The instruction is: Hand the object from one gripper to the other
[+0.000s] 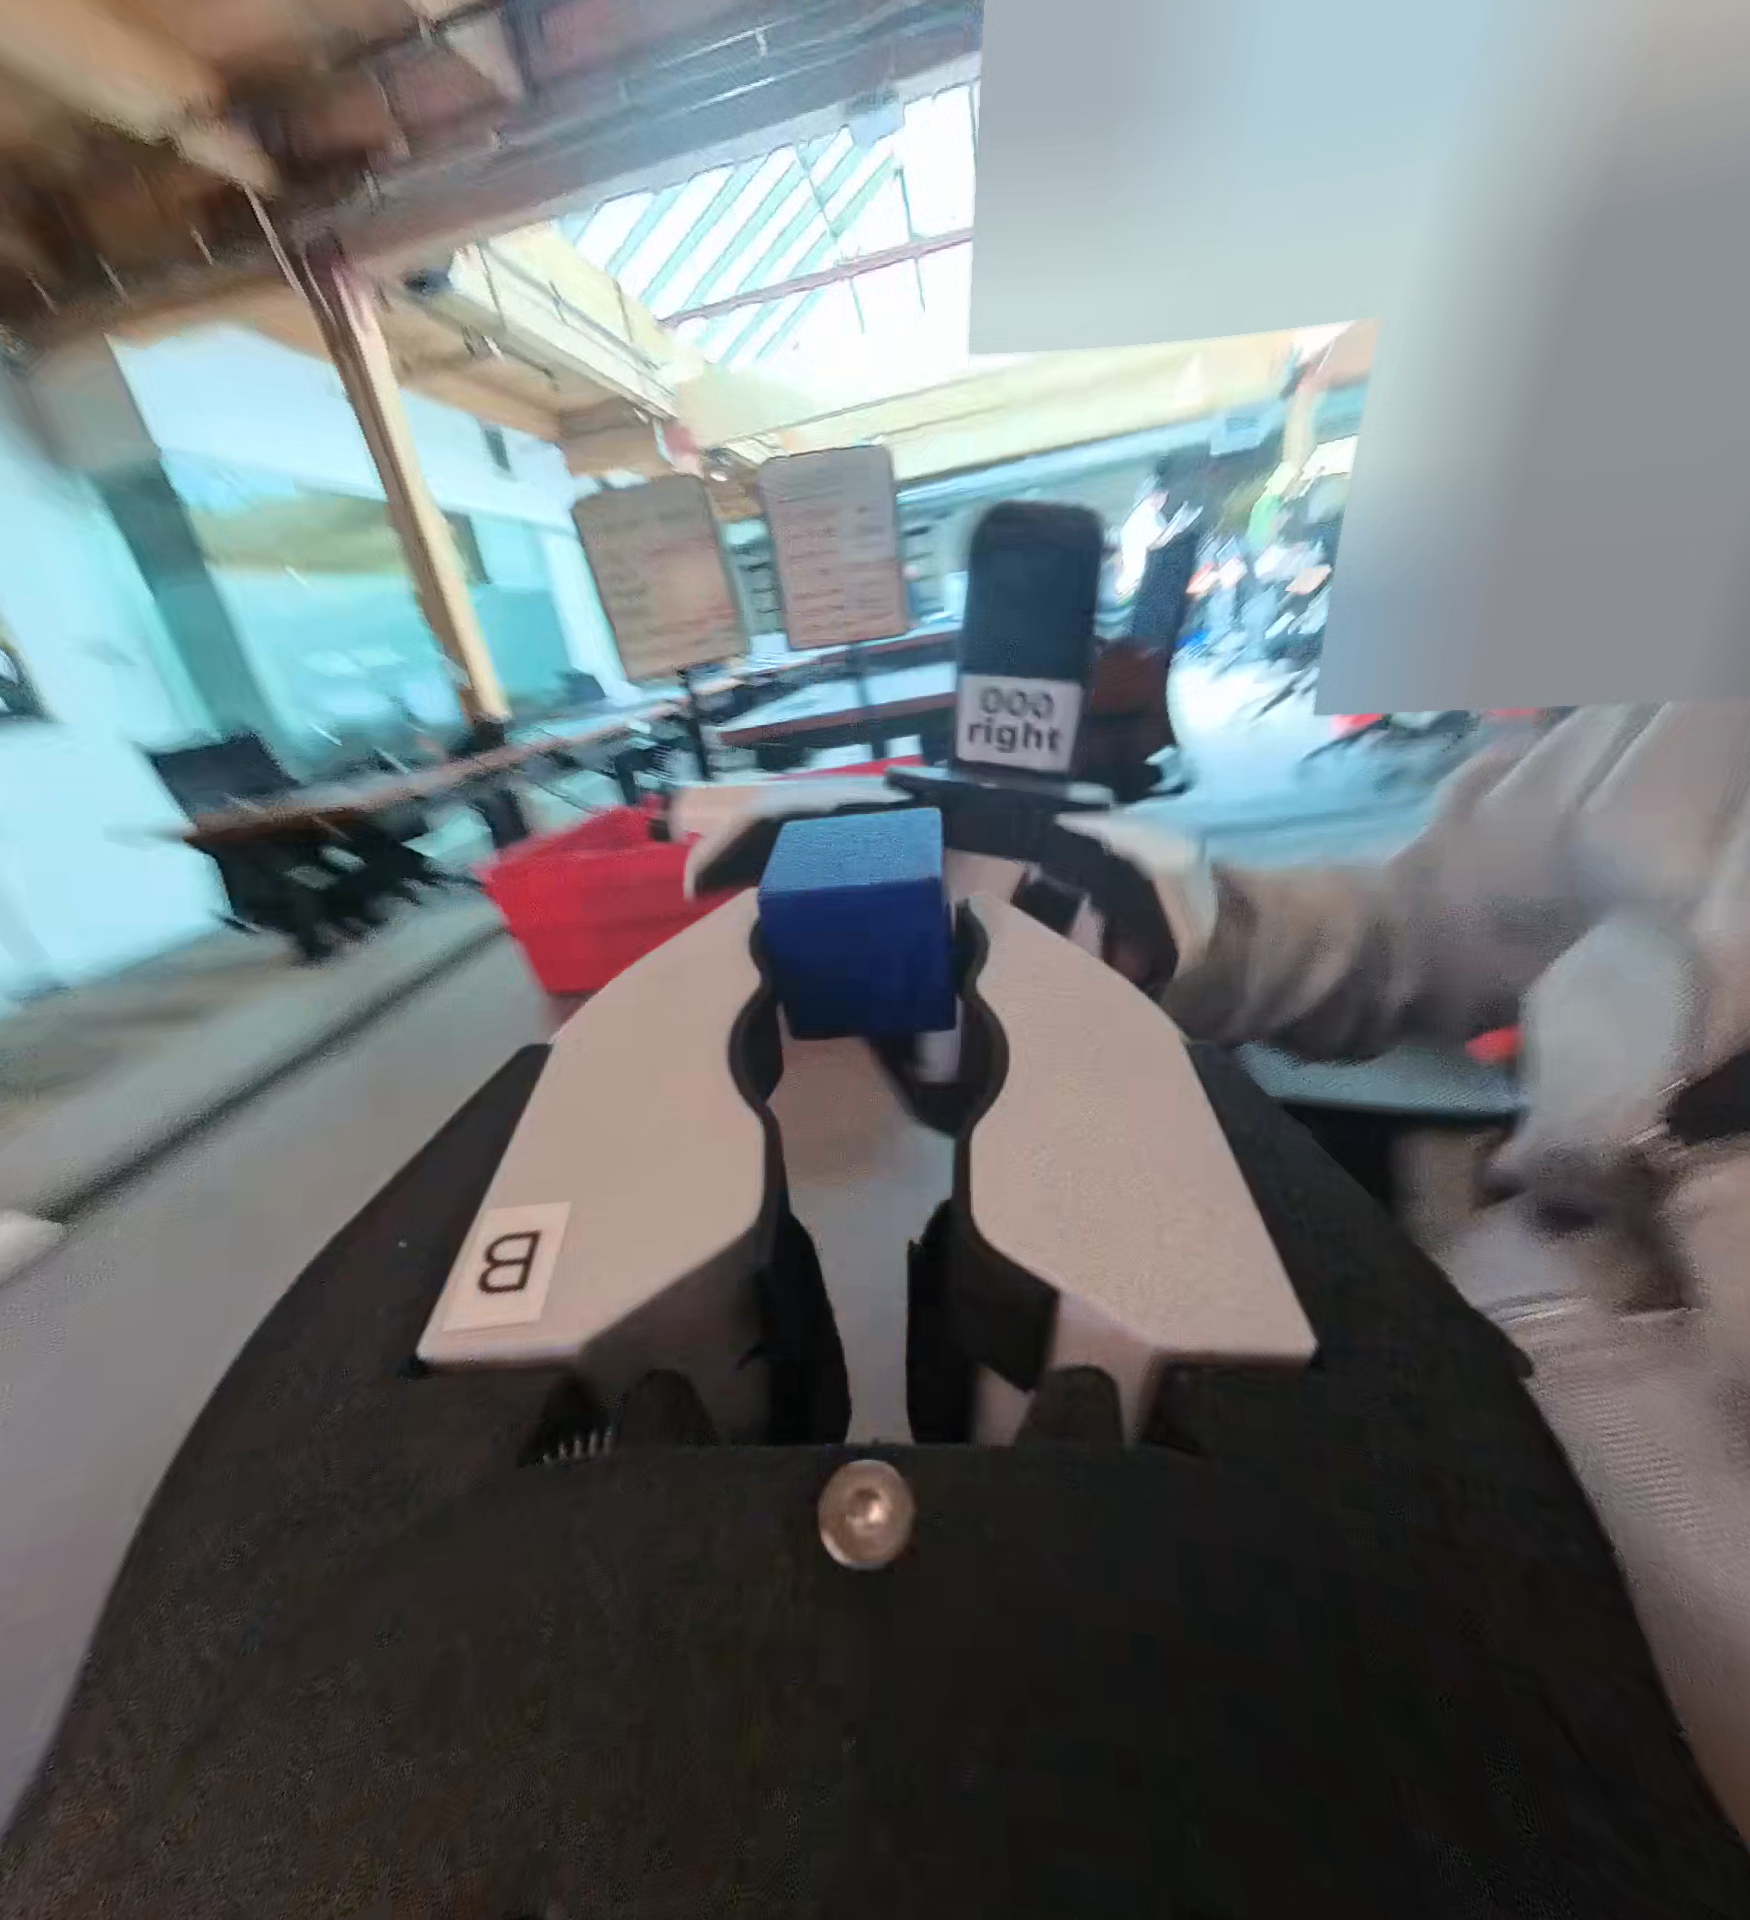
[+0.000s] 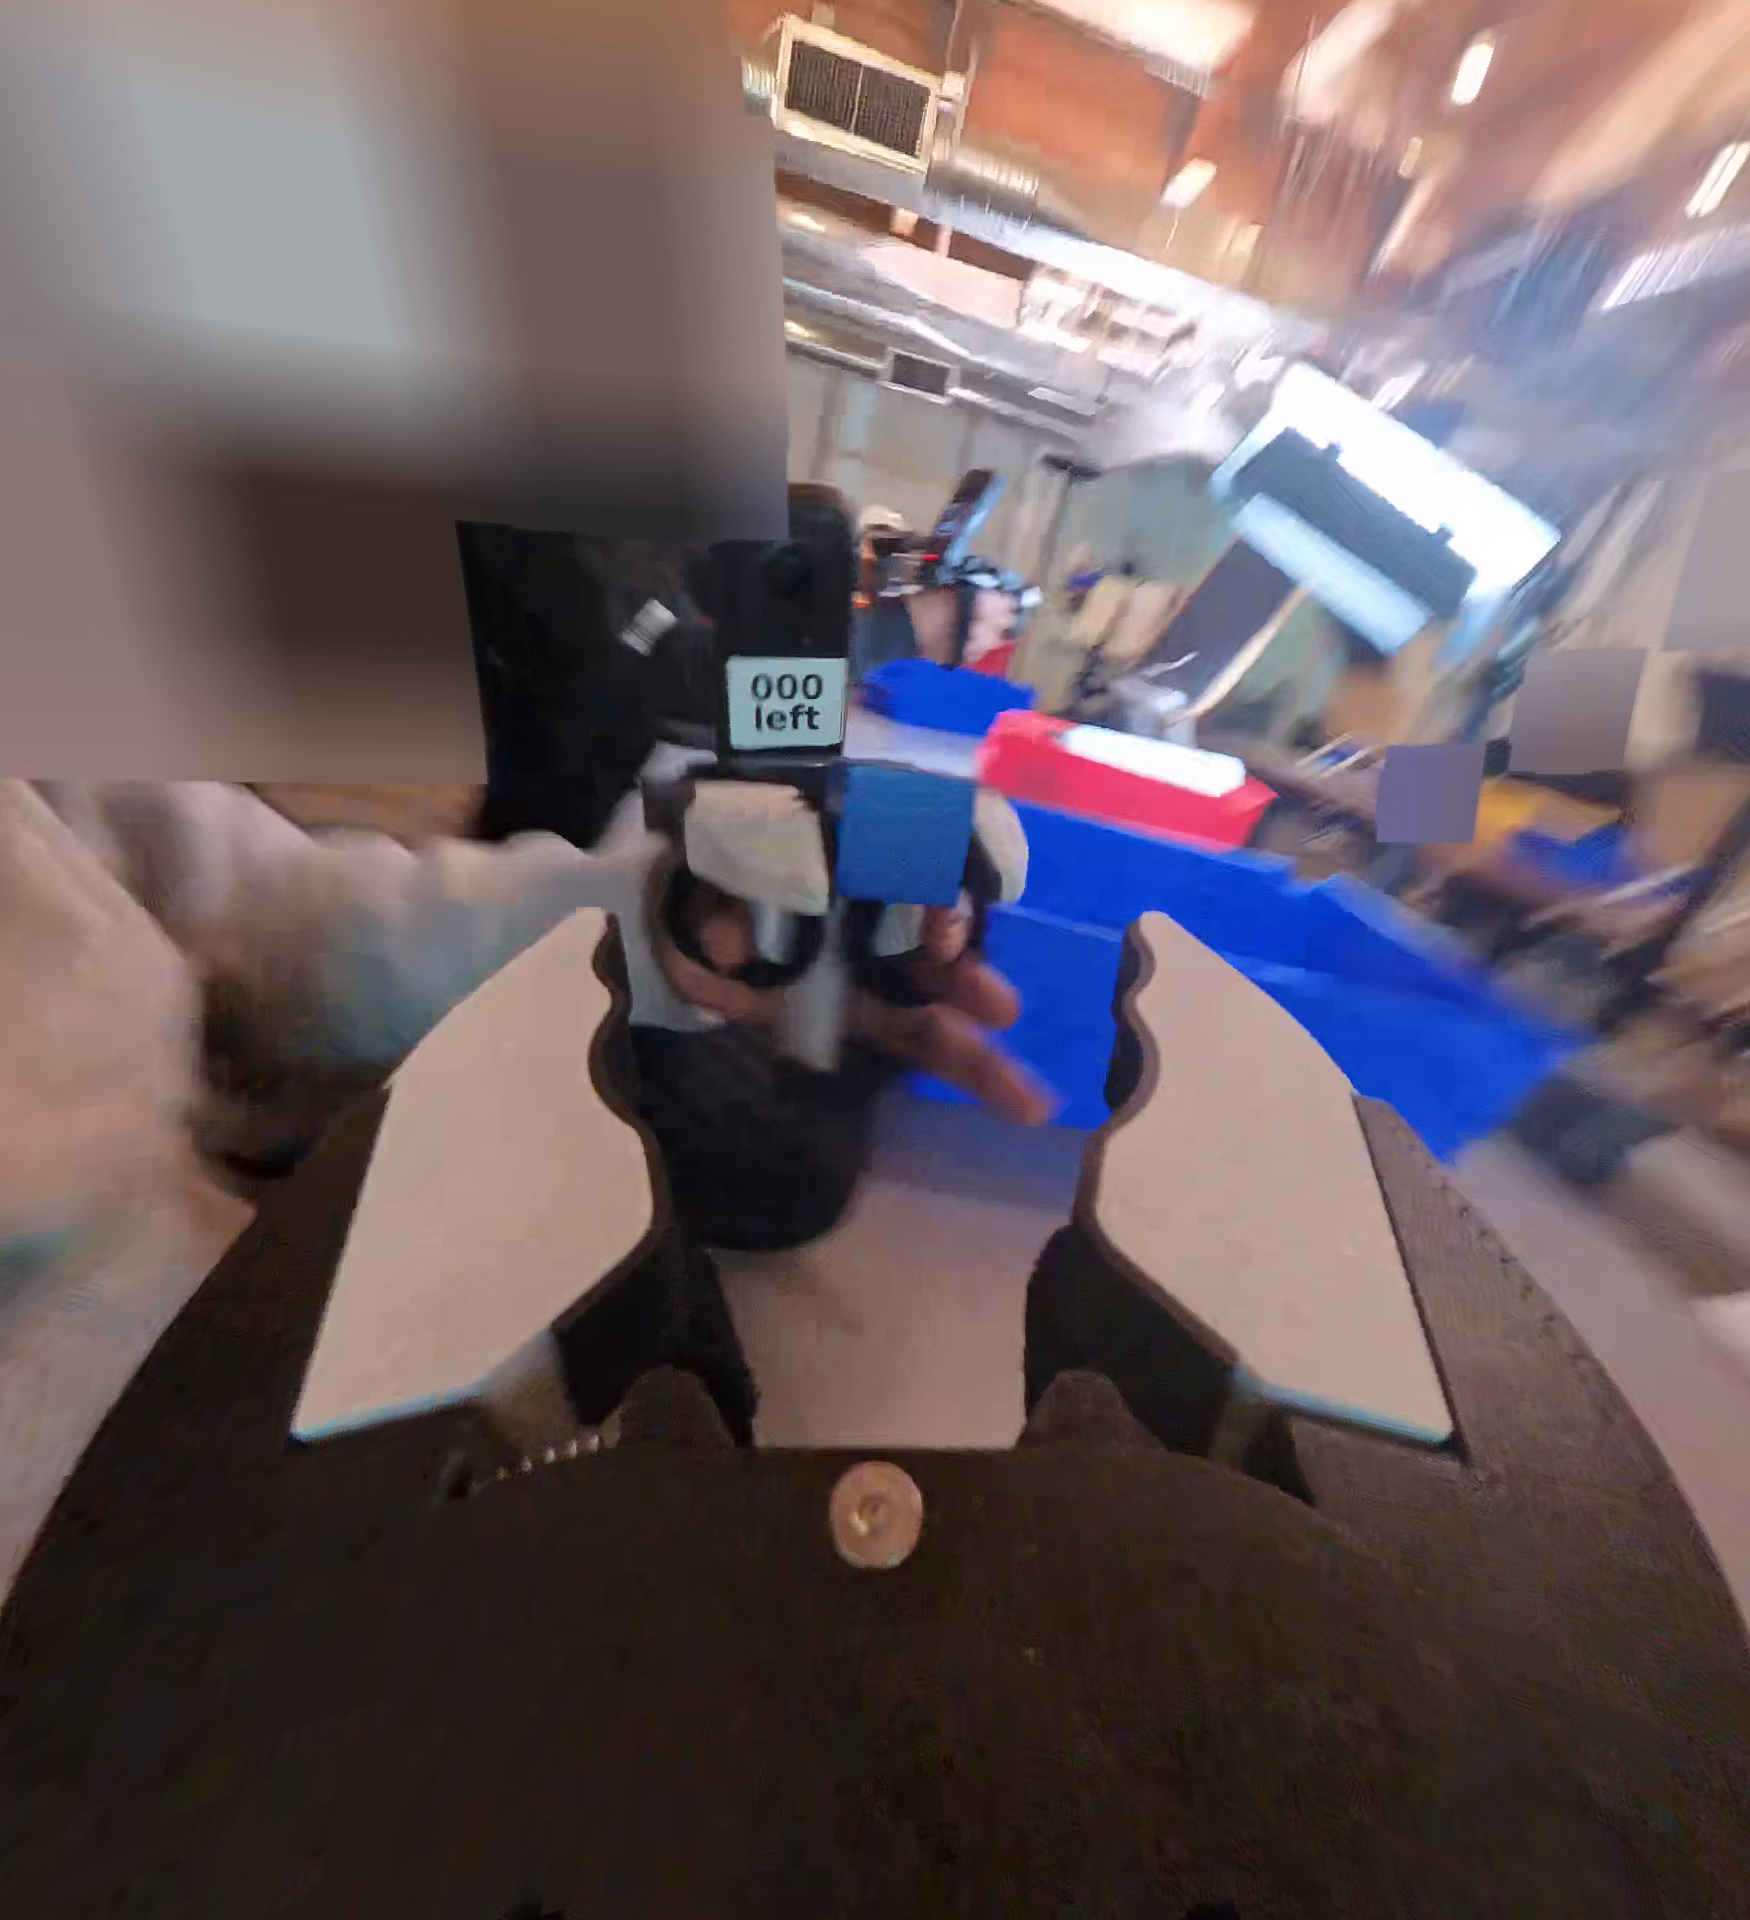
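A blue cube (image 1: 855, 930) sits clamped between the tips of my left gripper (image 1: 863, 961), held up in the air. The same cube (image 2: 902, 836) shows in the right wrist view, gripped by the left gripper (image 2: 855, 847) facing me. My right gripper (image 2: 871, 956) is open and empty, its grey fingers (image 2: 507, 1153) spread wide just short of the cube. In the left wrist view the right gripper (image 1: 954, 831) faces me from just behind the cube, held by a sleeved hand (image 1: 1370, 935).
A red bin (image 1: 590, 894) stands behind on the left in the left wrist view. Blue bins (image 2: 1214, 935) and a red box (image 2: 1110, 774) lie behind the cube in the right wrist view. Tables and chairs (image 1: 310, 831) stand farther off.
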